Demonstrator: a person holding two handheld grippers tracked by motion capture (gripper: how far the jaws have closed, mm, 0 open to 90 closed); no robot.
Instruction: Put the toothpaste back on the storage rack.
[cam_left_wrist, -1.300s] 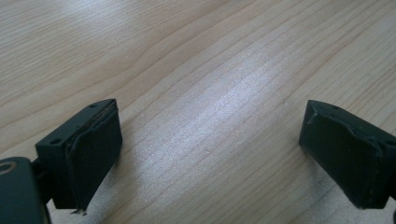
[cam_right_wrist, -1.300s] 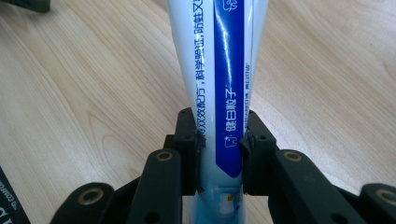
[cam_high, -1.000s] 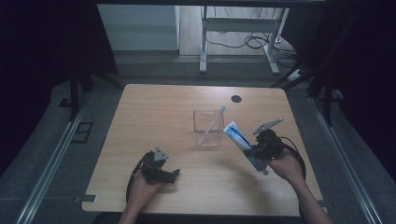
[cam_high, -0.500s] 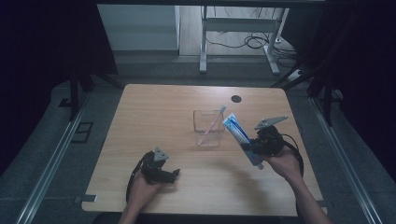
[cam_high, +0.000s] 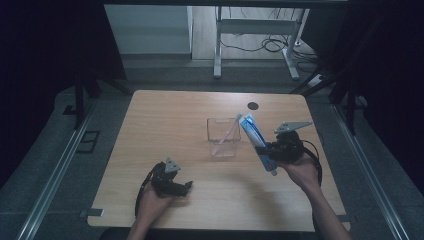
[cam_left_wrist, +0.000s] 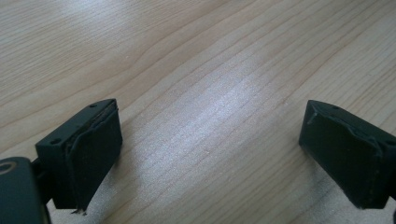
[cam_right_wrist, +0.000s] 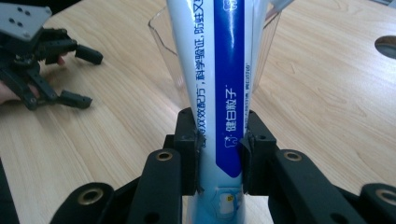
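While the right tongs (cam_high: 268, 150) clench a toothpaste tube (cam_high: 255, 138) at the clear cup's (cam_high: 223, 140) three o'clock rim (left tongs (cam_high: 186, 188) released), tip it in gently, avoiding the toothbrush (cam_high: 227, 134).

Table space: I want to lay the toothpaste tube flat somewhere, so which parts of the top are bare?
The table is bare on its far-left stretch, between the clear cup and the left edge, and along the near edge between the left gripper and the right gripper. It is crowded right of centre, where the toothpaste tube is clamped beside the cup.
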